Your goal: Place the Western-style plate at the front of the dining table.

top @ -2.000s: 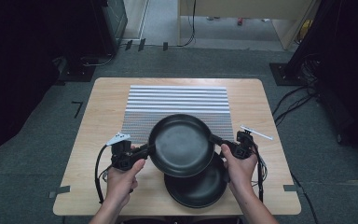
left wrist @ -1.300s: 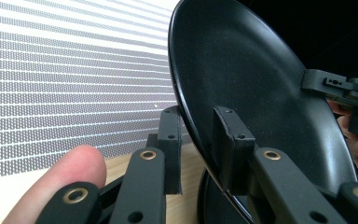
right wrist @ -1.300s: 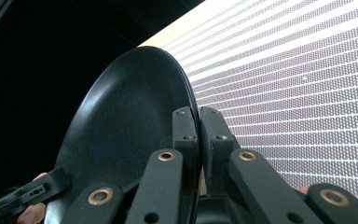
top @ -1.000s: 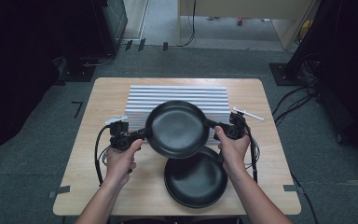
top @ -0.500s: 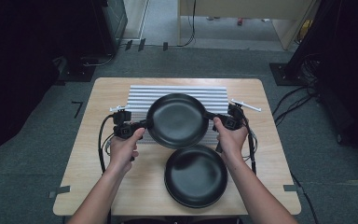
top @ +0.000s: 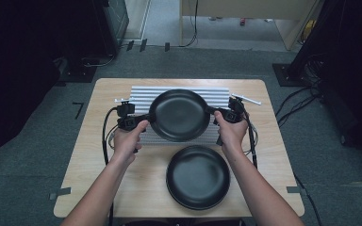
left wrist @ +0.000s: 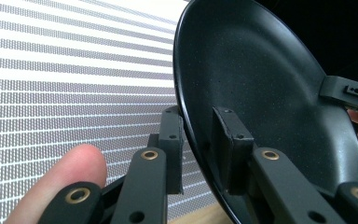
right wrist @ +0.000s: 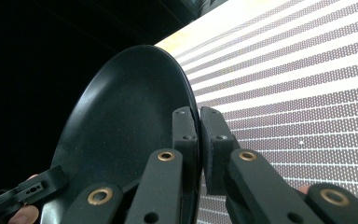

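Here the black plate (top: 179,115) hangs in the air over the striped mat (top: 143,96), carried between two grippers at opposite edges of its rim. From above, the left gripper (top: 143,118) bites the plate's left edge and the right gripper (top: 215,113) bites its right edge, each held in a hand (top: 128,139) that comes up from the near side of the table (top: 99,155).

The overhead camera is too far off to show how the jaws sit; the gripper views settle that. In the left gripper view the plate (left wrist: 261,107) fills the right half, and the left gripper (left wrist: 200,149) is clamped on the rim, one pad under the plate and one inside the bowl. A thumb (left wrist: 60,182) rests beside the jaws, and the other gripper's tip shows at the far rim. The right gripper view gives the mirror of it: the right gripper (right wrist: 199,149) pinches the plate (right wrist: 121,140) edge tight between its two pads, with the mat (right wrist: 298,93) bright behind.

What the high view adds is the surroundings. A second black plate (top: 198,176) lies flat on the bare wood nearer the person, well clear of the lifted one. A thin white stick (top: 247,99) lies at the mat's far right corner.
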### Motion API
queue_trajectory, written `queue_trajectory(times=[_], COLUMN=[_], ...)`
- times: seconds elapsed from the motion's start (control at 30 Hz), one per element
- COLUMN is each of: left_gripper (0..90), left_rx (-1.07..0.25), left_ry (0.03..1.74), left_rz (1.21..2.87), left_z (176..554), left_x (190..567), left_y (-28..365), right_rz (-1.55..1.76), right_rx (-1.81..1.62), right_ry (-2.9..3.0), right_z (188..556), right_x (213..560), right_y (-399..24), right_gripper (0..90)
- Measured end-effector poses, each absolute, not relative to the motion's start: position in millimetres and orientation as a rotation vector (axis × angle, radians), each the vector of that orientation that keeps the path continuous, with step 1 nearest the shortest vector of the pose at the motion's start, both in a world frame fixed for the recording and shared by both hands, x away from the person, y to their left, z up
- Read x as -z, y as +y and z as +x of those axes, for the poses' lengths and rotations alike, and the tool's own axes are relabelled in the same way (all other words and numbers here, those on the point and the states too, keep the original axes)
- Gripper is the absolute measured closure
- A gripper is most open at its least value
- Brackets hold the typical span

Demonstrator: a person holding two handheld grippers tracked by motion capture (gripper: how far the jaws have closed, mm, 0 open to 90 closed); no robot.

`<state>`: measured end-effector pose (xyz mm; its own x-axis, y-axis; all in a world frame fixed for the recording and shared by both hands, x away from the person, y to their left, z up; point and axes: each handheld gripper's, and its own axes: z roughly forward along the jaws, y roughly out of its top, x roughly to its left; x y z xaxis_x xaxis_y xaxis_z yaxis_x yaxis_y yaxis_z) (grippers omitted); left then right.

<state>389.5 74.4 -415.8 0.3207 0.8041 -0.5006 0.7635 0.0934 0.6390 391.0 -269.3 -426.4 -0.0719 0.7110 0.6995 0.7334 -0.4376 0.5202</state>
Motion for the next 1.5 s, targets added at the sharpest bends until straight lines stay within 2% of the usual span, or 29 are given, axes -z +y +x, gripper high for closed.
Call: queue_trajectory(times=[0.3,1.13,1.5], left_gripper=[74.6,74.4,74.6], left_rx=[-0.047,0.029,0.002], left_ry=[1.461,1.629,1.658], left_rz=[1.678,1.69,1.701], left_z=[407,460,473], left_x=[424,480,482], left_y=[70,68,65], right_rz=[-2.163,-2.291,-2.303], right_rx=[1.548,1.432,1.406], right_ry=[-1.621,-1.595,-1.574], right_z=[405,439,452], right_x=[436,487,495], right_y=[-270,-258,-256], right_gripper=[86.0,86.0,85.7])
